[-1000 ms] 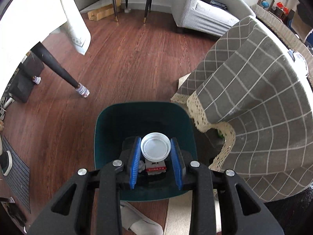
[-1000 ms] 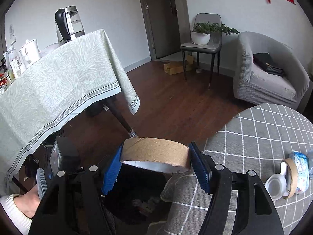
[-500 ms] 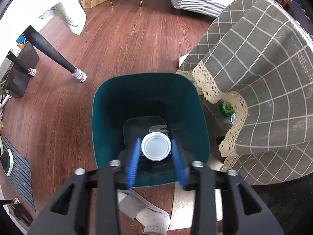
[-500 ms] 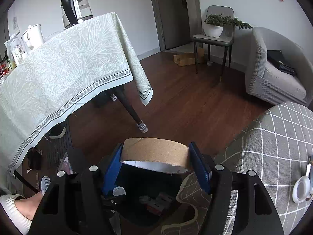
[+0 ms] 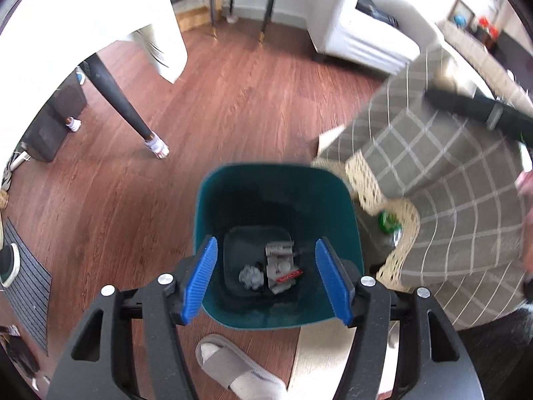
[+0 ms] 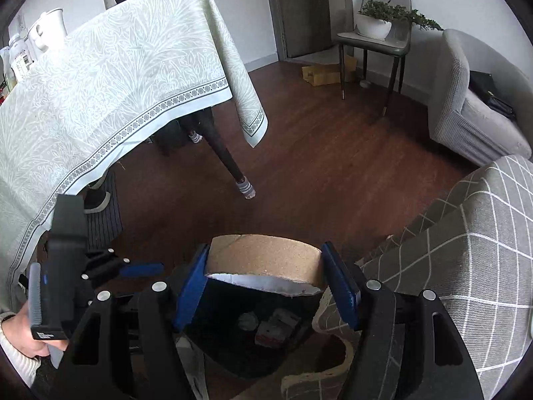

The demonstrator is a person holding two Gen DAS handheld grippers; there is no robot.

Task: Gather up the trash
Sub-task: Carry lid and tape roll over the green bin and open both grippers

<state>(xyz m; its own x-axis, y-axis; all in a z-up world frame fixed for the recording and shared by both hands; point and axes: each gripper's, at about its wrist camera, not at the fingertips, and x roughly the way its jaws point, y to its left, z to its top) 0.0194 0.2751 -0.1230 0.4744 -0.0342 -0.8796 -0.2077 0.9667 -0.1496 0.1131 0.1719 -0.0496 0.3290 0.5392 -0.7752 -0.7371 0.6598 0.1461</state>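
Note:
A teal trash bin (image 5: pixel 276 180) stands on the wood floor beside the grey checked tablecloth. In it lie a crumpled grey wad (image 5: pixel 251 275) and a small box with a red label (image 5: pixel 283 270). My left gripper (image 5: pixel 266 278) is open and empty right above the bin. My right gripper (image 6: pixel 265 288) is shut on a brown cardboard tape ring (image 6: pixel 266 260) and holds it over the bin (image 6: pixel 253 330). The left gripper also shows in the right wrist view (image 6: pixel 133 268), at the left of the bin.
A table with a pale green cloth (image 6: pixel 110 76) and a dark leg (image 5: pixel 123 100) stands to the left. The grey checked table (image 5: pixel 449 183) is at the right, a green bottle cap (image 5: pixel 388 221) under its lace edge. A slipper (image 5: pixel 233 370) lies near the bin.
My left gripper has opened and the white lid it held is gone from its jaws. My right gripper has moved closer over the bin with the tape ring.

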